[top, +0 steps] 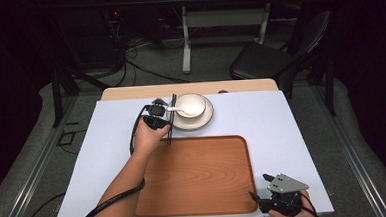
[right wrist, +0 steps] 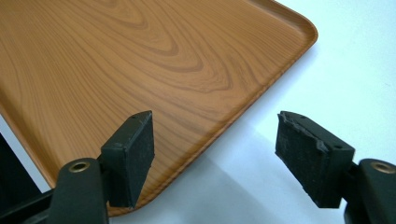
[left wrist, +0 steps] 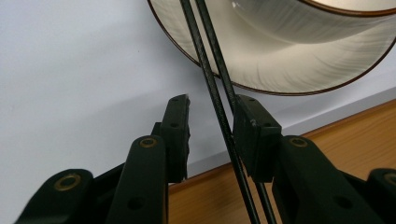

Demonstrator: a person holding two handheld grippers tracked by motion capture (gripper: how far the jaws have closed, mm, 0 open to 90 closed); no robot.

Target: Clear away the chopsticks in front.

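We're looking at a lab-like recording room: cables (top: 128, 52) trailing over grey floor (top: 208, 62), dark surroundings, a spare chair (top: 273, 56) sitting behind the surface (top: 107, 138).

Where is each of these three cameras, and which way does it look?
High view: above the person's side, looking forward and down on the table; forearms, hands, both grippers show.
Left gripper view: on the left gripper, looking along its jaws at chopsticks and plate.
Right gripper view: on the right gripper, its open jaws over the tray corner.
Shared: the tray shows in all three.
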